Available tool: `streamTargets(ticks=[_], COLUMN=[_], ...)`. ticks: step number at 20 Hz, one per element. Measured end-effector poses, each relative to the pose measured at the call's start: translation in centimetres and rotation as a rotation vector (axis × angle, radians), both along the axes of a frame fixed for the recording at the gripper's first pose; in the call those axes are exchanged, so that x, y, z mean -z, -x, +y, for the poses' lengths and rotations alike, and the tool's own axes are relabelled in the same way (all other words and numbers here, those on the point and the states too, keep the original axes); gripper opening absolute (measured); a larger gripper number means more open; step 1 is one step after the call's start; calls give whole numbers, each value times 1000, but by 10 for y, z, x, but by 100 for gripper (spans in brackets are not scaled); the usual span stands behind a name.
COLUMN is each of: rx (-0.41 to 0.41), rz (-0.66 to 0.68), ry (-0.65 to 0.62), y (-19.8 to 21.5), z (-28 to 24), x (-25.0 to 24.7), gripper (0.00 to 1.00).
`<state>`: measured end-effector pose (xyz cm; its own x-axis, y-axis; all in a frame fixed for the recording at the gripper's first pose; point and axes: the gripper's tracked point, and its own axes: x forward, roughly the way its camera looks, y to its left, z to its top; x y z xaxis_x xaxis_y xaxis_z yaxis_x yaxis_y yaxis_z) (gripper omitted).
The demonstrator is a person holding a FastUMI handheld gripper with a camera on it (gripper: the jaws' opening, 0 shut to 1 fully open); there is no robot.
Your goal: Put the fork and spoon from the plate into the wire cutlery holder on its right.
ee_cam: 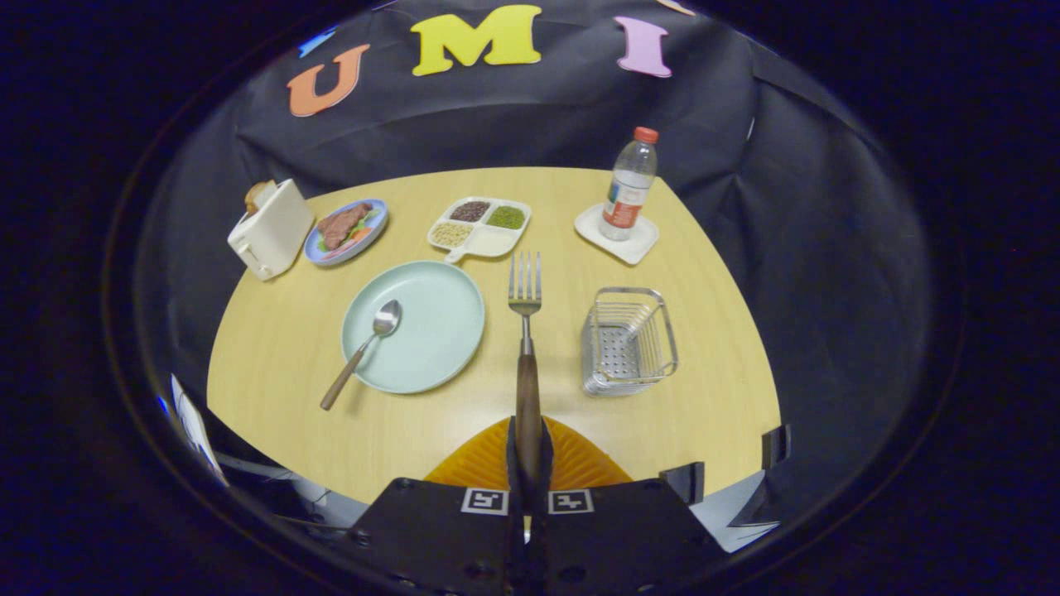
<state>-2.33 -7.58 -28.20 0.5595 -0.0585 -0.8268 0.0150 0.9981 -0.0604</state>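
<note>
Fork (526,331), pinched by its handle in the gripper (527,451), juts far forward, so its tines could snag the holder (628,341) rim near the table's (712,397) right edge.

A shiny metal fork (525,285) with a dark polished wooden handle is clamped between both fingers of the gripper (527,451). A glossy metal spoon (386,318), wood-handled, is seen on a smooth matt plate (439,348). The cutlery holder (627,342) is bright wire; the bench (281,348) is pale smooth wood.
</note>
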Motion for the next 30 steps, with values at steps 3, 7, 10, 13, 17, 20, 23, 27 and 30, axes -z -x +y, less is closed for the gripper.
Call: streamTargets(ticks=[3, 7, 10, 13, 17, 20, 23, 27, 30], rx=[44, 70, 63, 73, 83, 69, 50, 45, 38], rz=[1, 7, 10, 22, 35, -1, -53, -114, -153], ry=[0, 3, 4, 12, -1, 3, 29, 47, 58], y=[4, 6, 2, -1, -6, -15, -25, -32, -33], z=[-29, -49, -52, -58, -62, -60, -59, -55, -47], x=[-2, 0, 3, 7, 12, 4, -6, -21, -33], gripper=[3, 3, 4, 4, 9, 11, 17, 53, 83])
